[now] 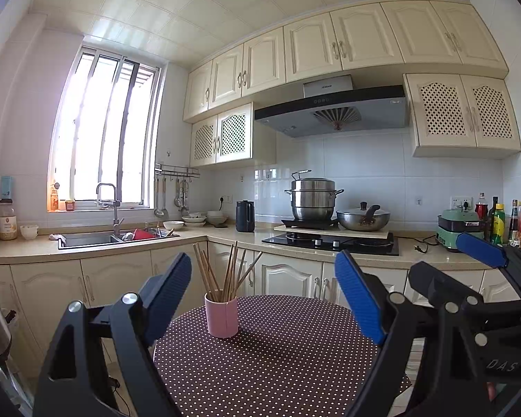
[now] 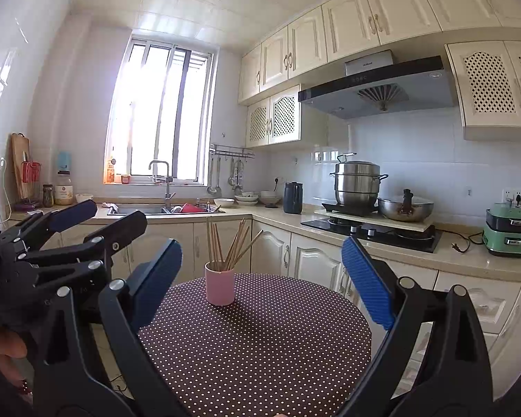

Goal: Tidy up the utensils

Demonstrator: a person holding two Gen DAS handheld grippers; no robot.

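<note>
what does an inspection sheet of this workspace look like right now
surface: round table under a brown polka-dot cloth, bare apart from one cup.
job's things: chopsticks standing bunched in a pink cup, upright near the table's far edge.
clutter: nothing seen on the table.
grippers: left gripper and right gripper, jaws open wide, both hold nothing and sit short of the cup.
cables: a loose plug and cord on the counter beside the green appliance.
surroundings: kitchen counter with sink, stacked steamer pot and wok on the hob, bottles at the right.
</note>
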